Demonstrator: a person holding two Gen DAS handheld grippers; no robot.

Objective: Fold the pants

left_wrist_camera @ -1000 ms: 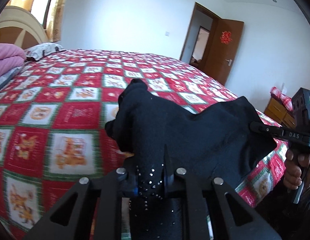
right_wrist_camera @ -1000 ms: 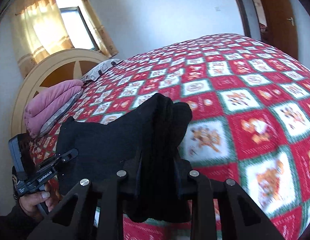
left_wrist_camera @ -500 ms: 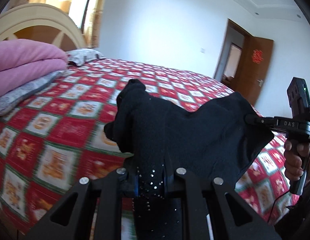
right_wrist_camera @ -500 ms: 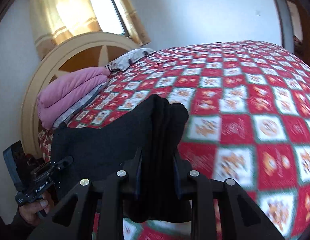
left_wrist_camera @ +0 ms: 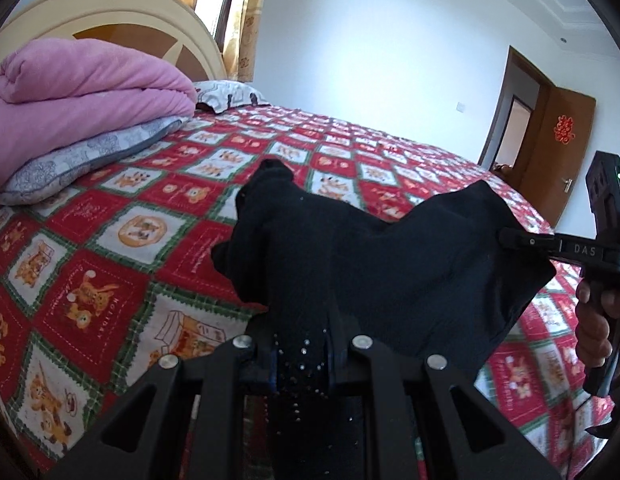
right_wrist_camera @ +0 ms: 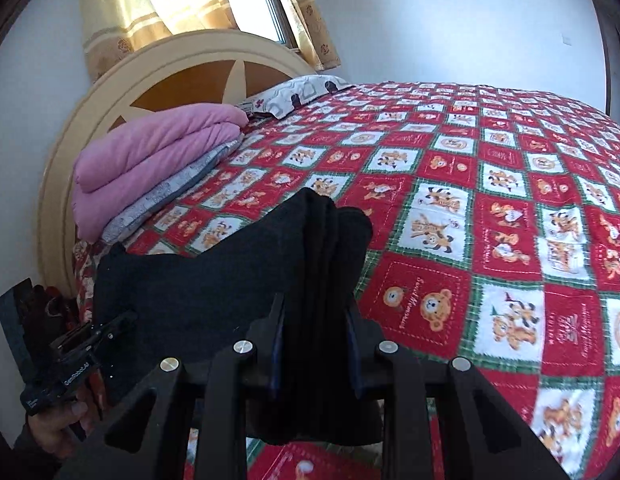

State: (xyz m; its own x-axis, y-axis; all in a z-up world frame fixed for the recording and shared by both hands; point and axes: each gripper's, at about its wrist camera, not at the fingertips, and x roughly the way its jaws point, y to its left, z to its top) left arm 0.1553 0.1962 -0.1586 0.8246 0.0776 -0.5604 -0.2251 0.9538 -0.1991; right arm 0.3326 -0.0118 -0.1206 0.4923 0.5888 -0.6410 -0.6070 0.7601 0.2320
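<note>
The black pants [left_wrist_camera: 390, 264] hang stretched between my two grippers, held up above the bed. My left gripper [left_wrist_camera: 301, 344] is shut on one bunched end of the pants, which has small shiny studs. My right gripper [right_wrist_camera: 316, 340] is shut on the other bunched end [right_wrist_camera: 322, 264]. In the left wrist view the right gripper [left_wrist_camera: 510, 238] comes in from the right and pinches the cloth's corner. In the right wrist view the left gripper [right_wrist_camera: 117, 320] holds the far corner at lower left.
The bed [right_wrist_camera: 510, 200] has a red, white and green checked quilt. A folded pink blanket [left_wrist_camera: 77, 92] lies on a grey pillow [left_wrist_camera: 81, 156] by the cream headboard [right_wrist_camera: 189, 64]. A brown door [left_wrist_camera: 566, 152] stands open at the right.
Both grippers have swung left with the pants held between them, so the headboard, pink blanket and window now fill more of both views. Both grips are unchanged.
</note>
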